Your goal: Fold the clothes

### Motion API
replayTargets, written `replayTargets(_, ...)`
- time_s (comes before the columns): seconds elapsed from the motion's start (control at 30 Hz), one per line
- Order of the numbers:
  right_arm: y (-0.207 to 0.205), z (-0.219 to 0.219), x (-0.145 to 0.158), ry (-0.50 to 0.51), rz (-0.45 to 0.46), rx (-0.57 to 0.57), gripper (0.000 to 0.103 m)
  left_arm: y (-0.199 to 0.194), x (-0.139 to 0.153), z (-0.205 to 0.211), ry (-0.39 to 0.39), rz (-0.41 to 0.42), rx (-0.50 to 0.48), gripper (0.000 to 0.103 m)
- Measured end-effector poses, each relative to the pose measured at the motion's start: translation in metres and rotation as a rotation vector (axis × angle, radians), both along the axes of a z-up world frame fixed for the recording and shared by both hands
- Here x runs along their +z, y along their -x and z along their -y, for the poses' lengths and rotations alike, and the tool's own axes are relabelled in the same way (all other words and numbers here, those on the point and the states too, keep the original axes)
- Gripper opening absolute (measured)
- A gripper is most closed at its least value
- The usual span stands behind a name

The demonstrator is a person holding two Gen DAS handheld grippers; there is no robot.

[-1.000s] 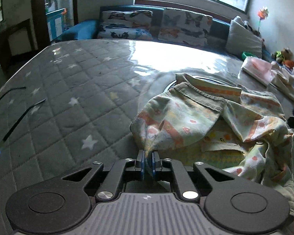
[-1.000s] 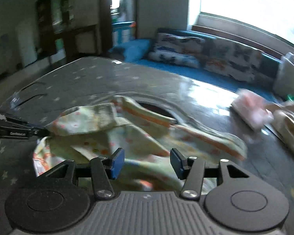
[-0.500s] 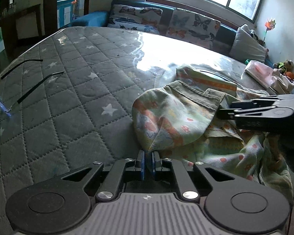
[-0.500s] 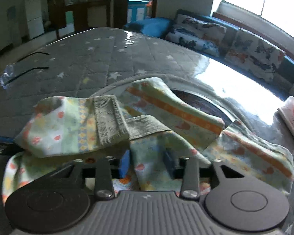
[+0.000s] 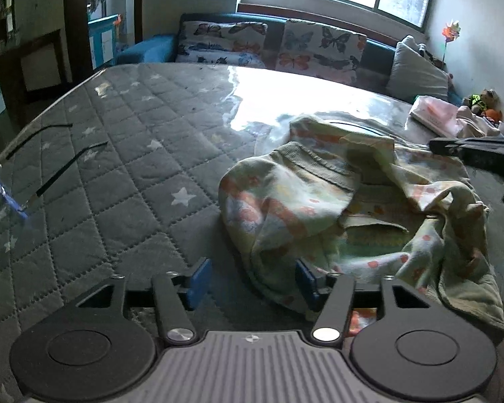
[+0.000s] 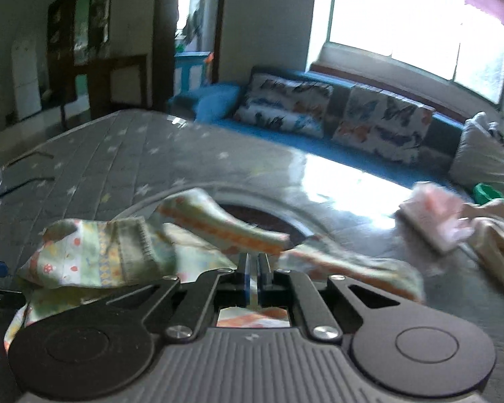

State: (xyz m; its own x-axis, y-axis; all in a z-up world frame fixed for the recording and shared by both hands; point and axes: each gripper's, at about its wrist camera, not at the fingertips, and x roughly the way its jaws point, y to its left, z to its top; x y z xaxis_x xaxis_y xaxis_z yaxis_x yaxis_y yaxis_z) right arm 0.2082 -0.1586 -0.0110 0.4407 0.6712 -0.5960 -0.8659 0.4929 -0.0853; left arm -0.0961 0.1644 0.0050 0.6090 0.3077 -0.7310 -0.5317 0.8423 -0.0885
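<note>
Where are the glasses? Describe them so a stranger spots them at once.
Start at the grey quilted table with white stars. Go to its left edge, well apart from the crumpled printed garment. The glasses lie there: two thin black arms and clear lenses, the only hard thing among cloth.

My left wrist view sits low behind the left claw [image 5: 250, 283], angled down across the quilted surface [image 5: 124, 168] toward the sofa [image 5: 319, 50]. My right wrist view faces likewise; both share the crumpled garment [image 5: 319, 201] close ahead.
</note>
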Motion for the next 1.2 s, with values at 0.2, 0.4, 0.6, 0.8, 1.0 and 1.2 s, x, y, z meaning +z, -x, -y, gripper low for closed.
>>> replayTargets(0.2,-0.007,0.039,0.023,-0.023,-0.017,-0.035,0.007,-0.006,0.005,0.006,-0.018,0.015,-0.011,0.076)
replayTargets(0.4,0.01,0.018,0.013,-0.008,-0.046,0.072,0.027,-0.012,0.003,0.015,-0.019,0.015,-0.021,0.08)
replayTargets(0.6,0.02,-0.027,-0.013,0.042,-0.076,0.125,0.035,-0.01,0.002,0.016,-0.025,0.011,-0.015,0.089)
replayTargets(0.8,0.013,-0.058,-0.036,0.085,-0.085,0.085,0.034,-0.009,0.003,0.017,-0.03,0.019,-0.01,0.101)
replayTargets(1.0,0.008,-0.051,-0.036,0.067,-0.053,0.064,0.002,-0.014,0.007,0.026,-0.042,0.037,-0.045,0.102)
replayTargets(1.2,0.006,-0.004,0.003,-0.04,0.0,0.016,0.002,-0.032,0.014,0.045,-0.046,0.08,-0.134,0.102)
